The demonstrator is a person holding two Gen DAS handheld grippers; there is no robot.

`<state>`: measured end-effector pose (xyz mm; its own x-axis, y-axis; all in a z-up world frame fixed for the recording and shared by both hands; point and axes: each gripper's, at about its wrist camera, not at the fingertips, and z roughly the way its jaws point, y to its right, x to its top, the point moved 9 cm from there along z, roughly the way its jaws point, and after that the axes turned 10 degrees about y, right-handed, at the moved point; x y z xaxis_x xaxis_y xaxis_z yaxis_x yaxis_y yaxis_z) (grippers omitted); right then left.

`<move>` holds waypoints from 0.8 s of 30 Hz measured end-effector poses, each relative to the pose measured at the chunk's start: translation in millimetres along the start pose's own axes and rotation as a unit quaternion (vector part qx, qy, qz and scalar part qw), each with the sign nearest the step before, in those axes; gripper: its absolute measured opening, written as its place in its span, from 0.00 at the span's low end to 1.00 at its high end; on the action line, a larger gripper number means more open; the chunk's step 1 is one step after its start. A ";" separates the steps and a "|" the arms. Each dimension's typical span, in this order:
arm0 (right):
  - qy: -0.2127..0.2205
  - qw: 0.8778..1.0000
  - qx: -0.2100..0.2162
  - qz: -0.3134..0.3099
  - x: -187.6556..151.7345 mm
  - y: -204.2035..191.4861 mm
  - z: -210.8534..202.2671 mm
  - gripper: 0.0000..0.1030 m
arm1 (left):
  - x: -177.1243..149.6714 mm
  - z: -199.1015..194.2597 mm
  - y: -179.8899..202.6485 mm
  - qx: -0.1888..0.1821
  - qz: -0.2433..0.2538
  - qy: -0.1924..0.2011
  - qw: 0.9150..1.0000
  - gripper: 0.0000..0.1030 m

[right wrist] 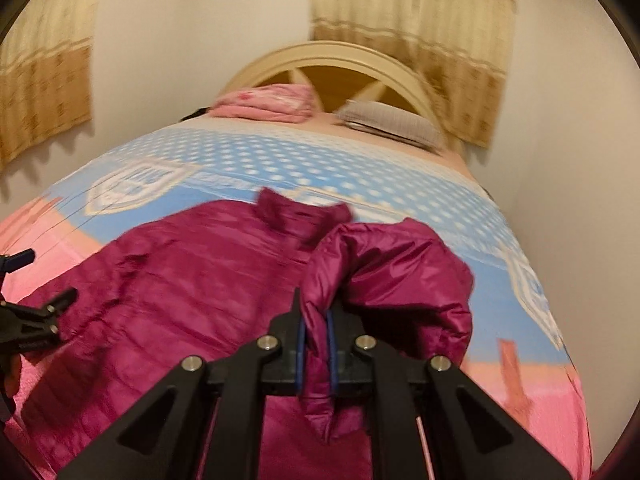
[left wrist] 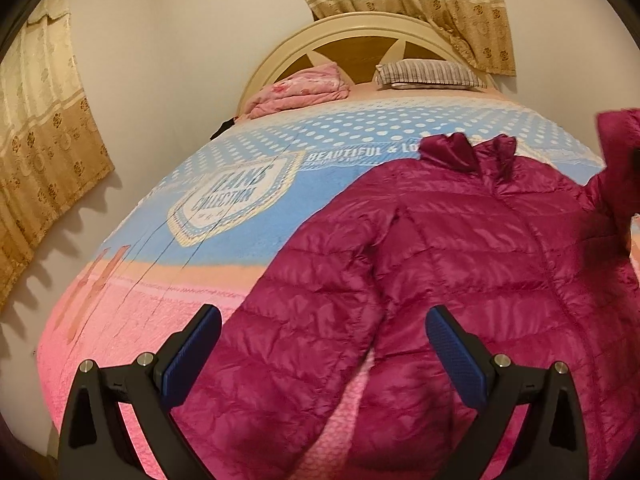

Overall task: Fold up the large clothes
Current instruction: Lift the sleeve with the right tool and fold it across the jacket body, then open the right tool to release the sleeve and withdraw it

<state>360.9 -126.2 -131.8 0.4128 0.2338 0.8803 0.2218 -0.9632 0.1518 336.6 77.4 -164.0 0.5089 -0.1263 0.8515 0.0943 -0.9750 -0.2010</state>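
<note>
A magenta quilted puffer jacket [left wrist: 460, 248] lies front up on the bed, collar toward the headboard. My left gripper [left wrist: 324, 320] is open, hovering above the jacket's left sleeve [left wrist: 304, 320]. My right gripper [right wrist: 316, 320] is shut on the jacket's right sleeve [right wrist: 384, 276] and holds it lifted, bunched above the jacket's body [right wrist: 180, 280]. The raised sleeve also shows at the right edge of the left wrist view [left wrist: 618, 160]. The left gripper [right wrist: 36, 292] shows at the left edge of the right wrist view.
The bed has a pink and blue dotted cover [left wrist: 248, 184]. A folded pink blanket [left wrist: 300, 90] and a striped pillow [left wrist: 428, 74] lie by the cream headboard [left wrist: 352, 30]. Curtains [left wrist: 44, 128] hang on the walls beside the bed.
</note>
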 end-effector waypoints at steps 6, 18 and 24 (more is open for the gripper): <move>-0.013 0.999 0.043 -0.013 -8.5 -64.8 47.0 0.11 | -7.8 6.2 -22.1 0.018 -0.002 -0.009 1.000 0.99; -0.017 0.984 0.167 0.058 -35.0 -114.9 50.9 0.63 | 5.2 8.6 -23.7 0.033 -0.010 -0.007 0.999 0.99; 0.019 0.985 0.149 0.087 -33.3 -62.2 20.3 0.63 | 34.0 6.8 21.6 0.011 -0.003 0.016 1.000 0.99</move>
<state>351.3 -71.5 -179.7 0.4360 0.0586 0.8980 0.4027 -0.9051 -0.1365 361.7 53.3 -142.7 0.4815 -0.1266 0.8672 0.1155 -0.9717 -0.2060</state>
